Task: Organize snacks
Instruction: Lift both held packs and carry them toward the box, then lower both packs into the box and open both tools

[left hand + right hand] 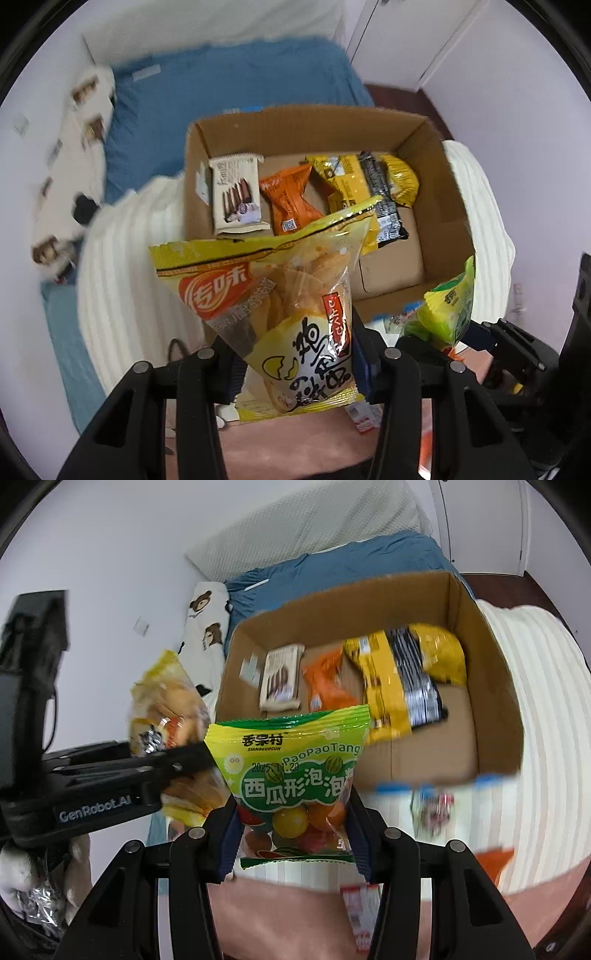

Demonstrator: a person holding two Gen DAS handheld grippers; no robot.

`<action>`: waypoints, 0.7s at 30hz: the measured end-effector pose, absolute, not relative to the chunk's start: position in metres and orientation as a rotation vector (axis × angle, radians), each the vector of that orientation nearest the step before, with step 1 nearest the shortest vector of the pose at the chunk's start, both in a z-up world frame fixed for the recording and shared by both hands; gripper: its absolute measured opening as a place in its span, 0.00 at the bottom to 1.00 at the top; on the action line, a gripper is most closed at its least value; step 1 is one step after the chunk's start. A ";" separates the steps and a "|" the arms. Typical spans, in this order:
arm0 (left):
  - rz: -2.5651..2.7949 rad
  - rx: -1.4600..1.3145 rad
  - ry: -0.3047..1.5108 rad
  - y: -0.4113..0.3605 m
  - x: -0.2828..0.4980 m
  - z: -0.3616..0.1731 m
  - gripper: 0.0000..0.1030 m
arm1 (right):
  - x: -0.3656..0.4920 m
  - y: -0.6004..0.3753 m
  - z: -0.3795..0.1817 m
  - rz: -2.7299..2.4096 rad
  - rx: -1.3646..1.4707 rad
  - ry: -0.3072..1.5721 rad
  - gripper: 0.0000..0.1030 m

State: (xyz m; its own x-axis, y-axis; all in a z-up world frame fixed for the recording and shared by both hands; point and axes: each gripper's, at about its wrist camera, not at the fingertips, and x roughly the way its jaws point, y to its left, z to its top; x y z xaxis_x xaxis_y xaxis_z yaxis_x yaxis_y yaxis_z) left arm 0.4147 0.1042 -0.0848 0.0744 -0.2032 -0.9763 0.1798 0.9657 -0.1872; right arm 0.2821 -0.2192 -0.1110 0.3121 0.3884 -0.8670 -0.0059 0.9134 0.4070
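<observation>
The left tongs (295,373) are clamped on a yellow bag of egg crisps (280,310), pinching its lower part so the bag stands up in front of the camera, held in the air just near of the cardboard box (436,155). The right tongs (293,845) grip a green bag of watermelon gum balls (291,771) the same way, at its lower end, with the coloured balls showing between the pads. The two bags hang side by side, the yellow one to the left of the green one, both apart from the box.

The open box sits on a white ribbed blanket (125,258) on the bed. Inside it, from left to right, lie a white wafer packet (236,192), an orange wrapped snack (288,199), and a yellow-and-black packet (373,188) at the right. Beyond the box a blue bedsheet (221,92) stretches to the far wall, with a bear-print pillow (207,620) at the left. A pink cover (280,919) lies nearest, below the tongs.
</observation>
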 end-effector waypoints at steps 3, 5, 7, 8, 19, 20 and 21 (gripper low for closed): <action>-0.290 -0.052 1.578 0.105 0.450 -0.115 0.43 | 0.313 -0.214 -0.129 0.243 0.368 1.243 0.51; -0.273 -0.051 1.620 0.106 0.463 -0.132 0.43 | 0.336 -0.207 -0.149 0.232 0.360 1.278 0.51; -0.271 -0.037 1.666 0.104 0.473 -0.150 0.43 | 0.347 -0.202 -0.166 0.223 0.349 1.314 0.51; -0.273 -0.038 1.685 0.104 0.475 -0.157 0.43 | 0.351 -0.200 -0.175 0.219 0.347 1.331 0.51; -0.271 -0.033 1.837 0.097 0.481 -0.204 0.44 | 0.387 -0.183 -0.247 0.229 0.330 1.499 0.52; -0.253 -0.035 1.839 0.098 0.481 -0.205 0.46 | 0.390 -0.181 -0.251 0.227 0.316 1.522 0.59; -0.233 -0.029 1.833 0.100 0.483 -0.207 0.50 | 0.391 -0.180 -0.253 0.223 0.306 1.531 0.75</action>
